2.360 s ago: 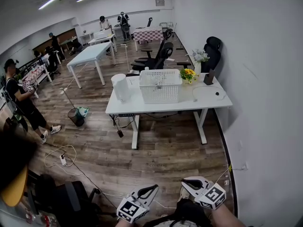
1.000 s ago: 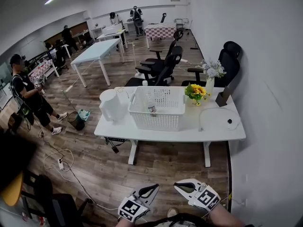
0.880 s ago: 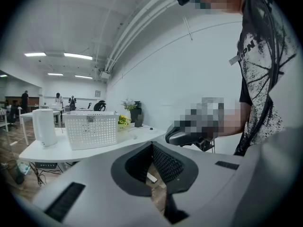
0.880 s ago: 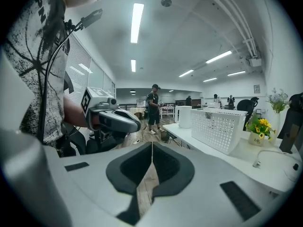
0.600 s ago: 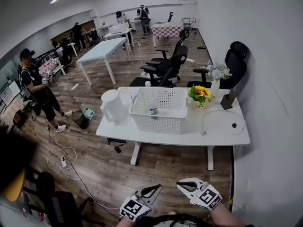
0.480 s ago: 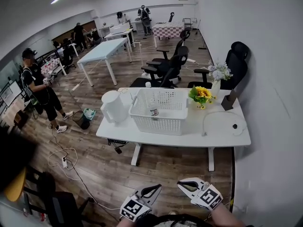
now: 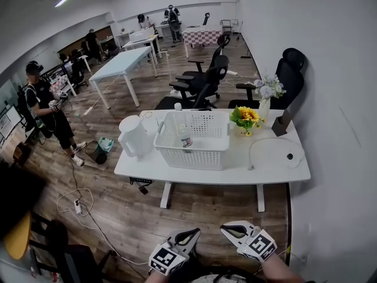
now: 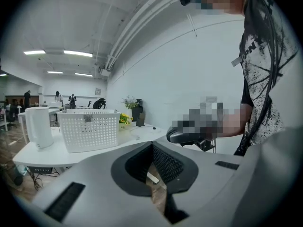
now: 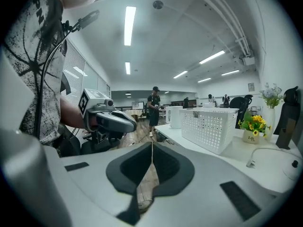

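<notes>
Both grippers hang low in front of the person, well short of the table. In the head view my left gripper (image 7: 192, 233) and right gripper (image 7: 227, 229) point toward each other over the wooden floor. Each is shut with nothing between its jaws, as the left gripper (image 8: 152, 144) and the right gripper (image 9: 151, 144) show in their own views. A white desk (image 7: 212, 173) stands ahead. On it are a white perforated basket (image 7: 191, 143) with a small bottle (image 7: 185, 137) inside, a white kettle (image 7: 134, 136) to its left and yellow flowers (image 7: 246, 117) to its right.
A white cable loop (image 7: 268, 152) and a black stand (image 7: 281, 120) lie on the desk's right end. Black office chairs (image 7: 203, 84) stand behind it, and the white wall (image 7: 330, 99) runs along the right. A person (image 7: 44, 108) stands far left; cables (image 7: 73, 202) trail on the floor.
The desk with the basket has come nearer and lower in the head view. Both grippers have stayed shut and low, side by side.
</notes>
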The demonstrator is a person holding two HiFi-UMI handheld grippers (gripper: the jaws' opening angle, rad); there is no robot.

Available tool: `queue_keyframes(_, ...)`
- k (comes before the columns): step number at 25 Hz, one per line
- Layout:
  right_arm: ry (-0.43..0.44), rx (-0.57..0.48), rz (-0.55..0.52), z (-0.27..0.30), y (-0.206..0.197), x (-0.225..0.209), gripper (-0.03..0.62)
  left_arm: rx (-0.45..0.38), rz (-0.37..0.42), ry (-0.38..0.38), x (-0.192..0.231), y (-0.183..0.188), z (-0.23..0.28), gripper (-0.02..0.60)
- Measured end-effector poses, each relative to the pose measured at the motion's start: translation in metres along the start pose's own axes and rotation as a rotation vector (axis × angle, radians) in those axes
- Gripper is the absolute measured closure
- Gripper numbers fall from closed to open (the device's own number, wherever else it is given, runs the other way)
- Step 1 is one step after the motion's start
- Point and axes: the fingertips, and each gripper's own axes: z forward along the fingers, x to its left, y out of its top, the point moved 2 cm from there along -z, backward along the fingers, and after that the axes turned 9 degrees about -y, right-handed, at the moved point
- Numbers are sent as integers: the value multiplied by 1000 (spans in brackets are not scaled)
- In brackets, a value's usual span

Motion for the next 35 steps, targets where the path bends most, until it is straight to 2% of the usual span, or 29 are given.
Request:
queue_keyframes(8, -68, -8, 15, 31, 13, -29, 571, -1, 30, -59, 47, 11, 16, 571)
queue_keyframes(23, -247, -36, 95, 138, 58, -88, 571, -21, 99, -163, 191, 47, 7, 571)
queue_keyframes(35, -318, -20, 62, 209, 83, -109, 571, -53, 114, -204, 274, 54, -3, 571)
